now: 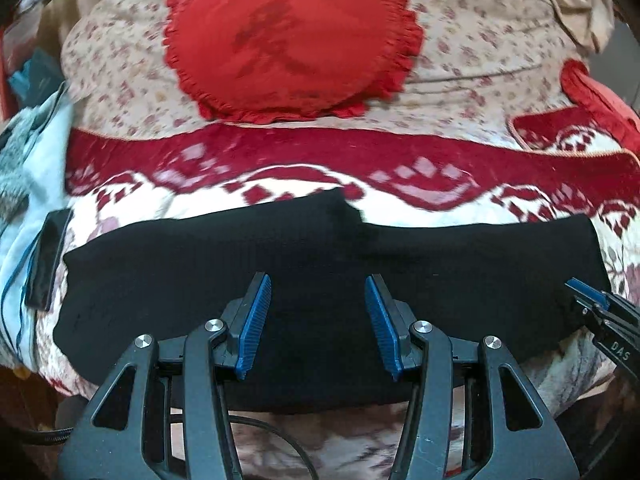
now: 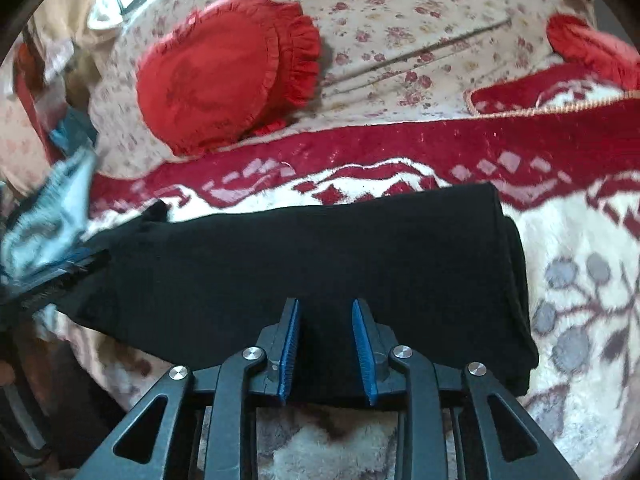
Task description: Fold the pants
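The black pants (image 1: pixel 320 280) lie flat on the bed, on a red-and-white patterned blanket (image 1: pixel 400 192), as a long band running left to right across both views. So their long axis is crosswise to the way both sets of fingers point. They look already folded lengthwise into this band (a judgement from the even double edge at the right end in the right wrist view), which would leave an end-to-end fold to make.

The left gripper (image 1: pixel 318 320) sits over the near edge of the band, about midway along it, its blue-padded fingers (image 1: pixel 256 316) spread wide with black cloth showing between them — released, gripping nothing that I can see. The right gripper (image 2: pixel 326 344) sits over the near edge too, but closer to the right end of the pants (image 2: pixel 512 300); its fingers (image 2: pixel 290 344) are also parted, a little less widely, and I cannot tell whether the tips touch the fabric or hover just above it.

The turning point for the next move is this: the right end lies nearest the right gripper, while the left end (image 1: pixel 80 300) is well off to the left of the left gripper. An end-to-end fold would likely call for each gripper to take a corner of one end and carry it along the long axis — not forward toward the red ruffled cushion (image 1: pixel 288 40).
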The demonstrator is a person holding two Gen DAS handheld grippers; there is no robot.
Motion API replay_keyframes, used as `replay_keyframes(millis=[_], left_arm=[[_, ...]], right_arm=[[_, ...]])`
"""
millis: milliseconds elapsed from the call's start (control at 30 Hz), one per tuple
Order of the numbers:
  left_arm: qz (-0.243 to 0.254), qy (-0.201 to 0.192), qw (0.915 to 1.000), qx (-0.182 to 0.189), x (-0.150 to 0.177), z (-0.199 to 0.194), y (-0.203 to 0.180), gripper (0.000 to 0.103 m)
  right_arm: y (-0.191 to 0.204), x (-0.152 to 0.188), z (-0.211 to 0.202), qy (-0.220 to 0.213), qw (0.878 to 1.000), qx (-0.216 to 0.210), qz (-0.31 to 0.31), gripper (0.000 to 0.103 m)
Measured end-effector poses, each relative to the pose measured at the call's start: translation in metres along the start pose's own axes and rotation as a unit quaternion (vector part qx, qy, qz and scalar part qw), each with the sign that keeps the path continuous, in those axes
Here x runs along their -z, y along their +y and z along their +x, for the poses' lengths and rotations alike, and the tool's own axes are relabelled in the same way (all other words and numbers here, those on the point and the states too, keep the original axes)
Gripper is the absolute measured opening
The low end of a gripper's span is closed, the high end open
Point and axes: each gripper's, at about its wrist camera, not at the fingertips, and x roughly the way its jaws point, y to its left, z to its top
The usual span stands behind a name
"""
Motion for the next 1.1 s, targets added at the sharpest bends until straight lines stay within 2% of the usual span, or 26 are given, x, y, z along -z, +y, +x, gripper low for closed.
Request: replay_keyframes(millis=[167,267,400,500,667,833,933,1100], left_arm=[[0.019,0.002,0.9998,0.004,-0.005,0.005,-0.021,0.049],[0.031,0.006,0.9994,0.014,-0.008,0.009,-0.035,0.049],[0.052,0.016,0.9975,0.046,-0.016,0.015,-0.059,0.049],[0.079,0.032,0.9927,0.085,-0.024,0.021,-0.087,0.049],[0.121,0.050,0.9789,0.157,-0.042,0.030,-0.138,0.049],[0.185,0.072,0.9619,0.187,-0.054,0.046,-0.192,0.049],[0.204,0.081,0.9576,0.187,-0.062,0.059,-0.214,0.049],[0.226,0.105,0.9391,0.237,-0.071,0.068,-0.245,0.049]], right_arm=[[-0.012,0.006,-0.014,-0.009,1.000,0.003,0.010,0.025],[-0.025,0.011,-0.022,-0.008,0.999,0.032,0.019,0.026],[-0.049,0.021,-0.035,-0.009,0.998,0.036,0.049,0.029],[-0.065,0.032,-0.042,-0.013,0.996,0.019,0.082,0.039],[-0.081,0.043,-0.045,-0.020,0.992,-0.008,0.128,0.043],[-0.089,0.047,-0.041,-0.036,0.987,-0.040,0.153,0.047],[-0.091,0.049,-0.039,-0.048,0.983,-0.057,0.165,0.048],[-0.091,0.051,-0.037,-0.063,0.982,-0.068,0.167,0.051]])
